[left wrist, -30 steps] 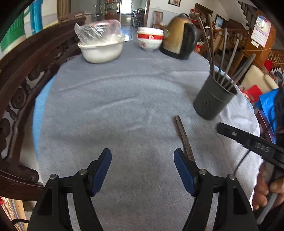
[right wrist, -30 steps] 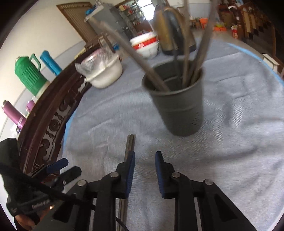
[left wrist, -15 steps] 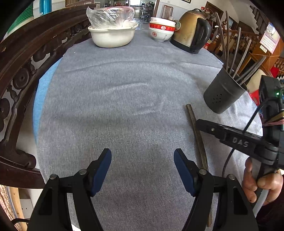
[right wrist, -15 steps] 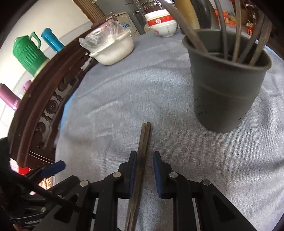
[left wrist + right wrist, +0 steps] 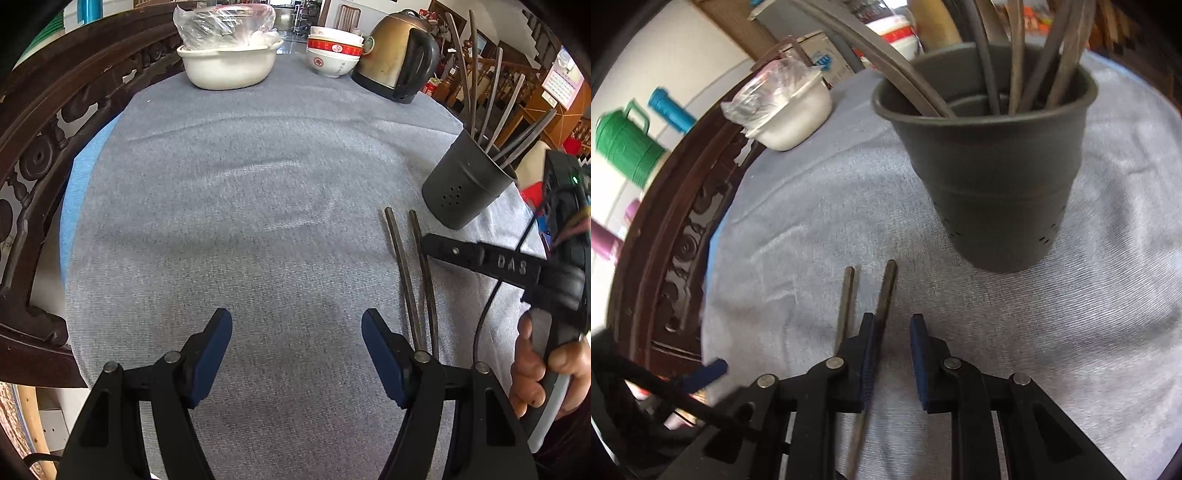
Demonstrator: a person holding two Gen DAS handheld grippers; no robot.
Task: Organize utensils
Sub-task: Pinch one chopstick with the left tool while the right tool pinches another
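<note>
We see the two chopsticks (image 5: 871, 314) now split apart beside the holder (image 5: 993, 177); right claw (image 5: 892, 354) narrowly parted, empty; left claw (image 5: 297, 354) wide apart.

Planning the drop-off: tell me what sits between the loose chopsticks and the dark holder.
Nothing visible does. Only bare grey cloth separates the two chopsticks from the holder. Inside, the holder already has several sticks leaning, leaving open space at its mouth.

Bright daylight; fisheye edges; right view blurred.
</note>
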